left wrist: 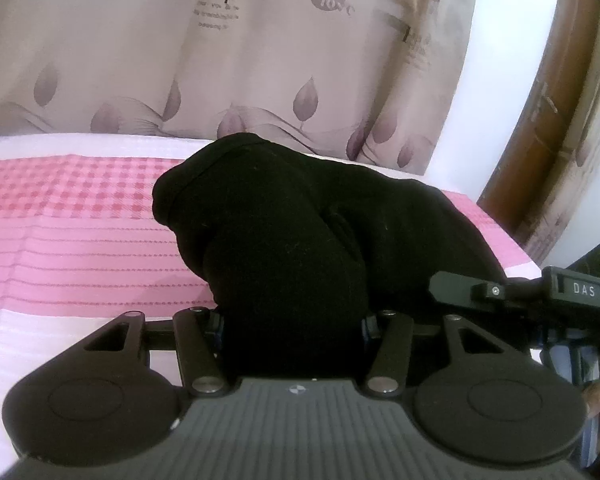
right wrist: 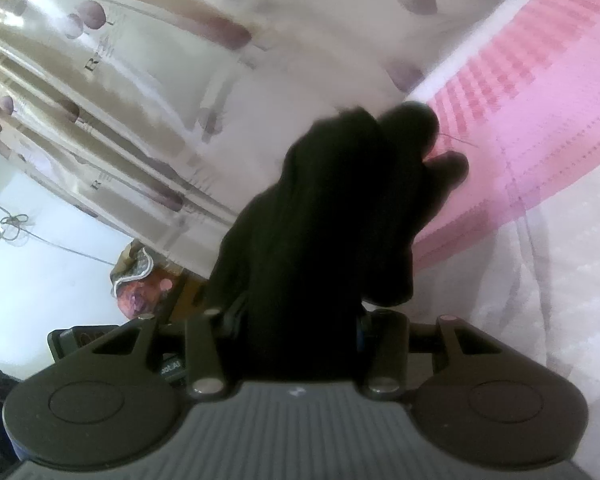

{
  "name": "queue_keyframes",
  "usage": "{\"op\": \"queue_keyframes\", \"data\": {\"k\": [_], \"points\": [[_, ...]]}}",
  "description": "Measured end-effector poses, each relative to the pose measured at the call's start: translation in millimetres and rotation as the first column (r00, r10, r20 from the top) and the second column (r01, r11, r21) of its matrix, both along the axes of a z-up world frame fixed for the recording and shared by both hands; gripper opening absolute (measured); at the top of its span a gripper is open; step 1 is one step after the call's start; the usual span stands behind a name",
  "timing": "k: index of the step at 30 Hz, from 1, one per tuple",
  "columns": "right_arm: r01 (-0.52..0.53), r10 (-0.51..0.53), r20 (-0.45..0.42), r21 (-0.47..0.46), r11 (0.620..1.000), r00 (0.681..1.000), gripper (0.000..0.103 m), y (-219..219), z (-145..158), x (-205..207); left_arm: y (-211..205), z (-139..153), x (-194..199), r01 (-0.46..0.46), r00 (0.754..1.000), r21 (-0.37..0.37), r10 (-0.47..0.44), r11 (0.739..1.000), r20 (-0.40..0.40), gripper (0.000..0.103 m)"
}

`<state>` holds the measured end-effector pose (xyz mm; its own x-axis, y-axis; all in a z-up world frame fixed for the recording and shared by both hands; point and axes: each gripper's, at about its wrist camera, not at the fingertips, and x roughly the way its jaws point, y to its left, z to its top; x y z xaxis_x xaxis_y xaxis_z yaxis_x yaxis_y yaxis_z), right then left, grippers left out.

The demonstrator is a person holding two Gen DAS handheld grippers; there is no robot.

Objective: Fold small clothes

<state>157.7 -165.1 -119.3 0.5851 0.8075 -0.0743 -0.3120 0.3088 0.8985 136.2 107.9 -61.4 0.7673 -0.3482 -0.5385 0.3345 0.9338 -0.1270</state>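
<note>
A black garment (left wrist: 292,220) hangs bunched over my left gripper (left wrist: 294,320) and hides its fingers; the jaws are shut on the cloth. The same black garment (right wrist: 332,208) fills the middle of the right wrist view, where my right gripper (right wrist: 296,320) is shut on another part of it, fingers hidden by the folds. The cloth is lifted above the pink and white bed cover (left wrist: 68,240). Part of my right gripper (left wrist: 540,292) shows at the right edge of the left wrist view, close beside the cloth.
A beige curtain with leaf prints (left wrist: 220,60) hangs behind the bed. A brown wooden frame (left wrist: 556,128) stands at the right. In the right wrist view the bed cover (right wrist: 540,120) lies to the right, with a white wall and a patterned bundle (right wrist: 140,280) at the left.
</note>
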Motion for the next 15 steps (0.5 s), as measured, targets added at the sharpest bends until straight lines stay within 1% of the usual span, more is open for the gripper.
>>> {"op": "queue_keyframes", "data": {"k": [8,15], "points": [[0.013,-0.013,-0.025,-0.005,1.0,1.0,0.046,-5,-13,4,-11,-10,11,0.001,1.0,0.025,-0.001,1.0,-0.01,0.054],[0.012,-0.012,-0.037,-0.014,1.0,0.999,0.046,-9,-22,10,-12,-18,16,-0.005,1.0,0.034,0.005,0.999,-0.015,0.054]]}}
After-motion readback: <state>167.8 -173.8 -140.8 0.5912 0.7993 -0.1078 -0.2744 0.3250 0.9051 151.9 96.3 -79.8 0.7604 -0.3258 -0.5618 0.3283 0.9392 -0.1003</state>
